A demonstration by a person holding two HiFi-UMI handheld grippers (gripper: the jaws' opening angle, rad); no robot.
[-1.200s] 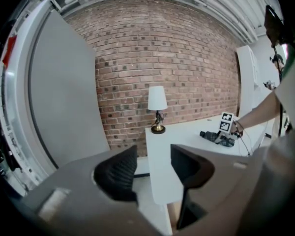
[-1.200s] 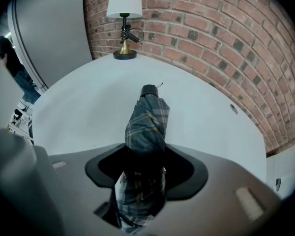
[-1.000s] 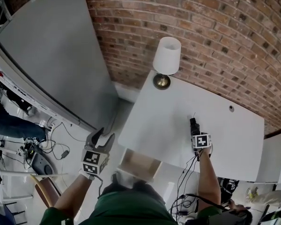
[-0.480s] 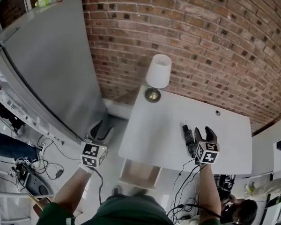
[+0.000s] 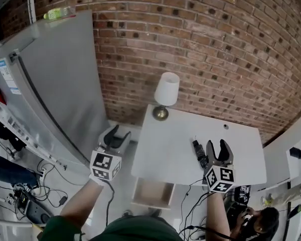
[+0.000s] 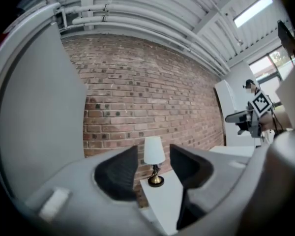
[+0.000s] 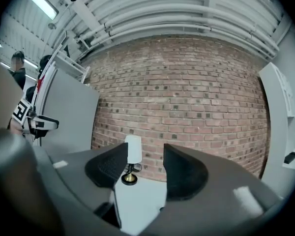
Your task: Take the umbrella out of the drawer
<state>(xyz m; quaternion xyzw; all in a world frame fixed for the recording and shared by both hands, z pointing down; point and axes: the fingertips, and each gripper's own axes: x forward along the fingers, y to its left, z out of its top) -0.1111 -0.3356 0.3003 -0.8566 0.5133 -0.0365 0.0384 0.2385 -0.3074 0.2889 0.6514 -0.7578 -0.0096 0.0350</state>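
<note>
Two empty grippers: your right gripper [image 5: 216,145] is holding wide jaws beside the black folded umbrella [image 5: 198,152], apparently delivered, lying near the front edge of the white table [image 5: 175,139]; your left gripper [image 5: 117,133] is closing its jaws on nothing.

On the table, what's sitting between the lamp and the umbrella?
Nothing. In the head view, only bare white tabletop runs from the lamp to the folded umbrella.
</note>
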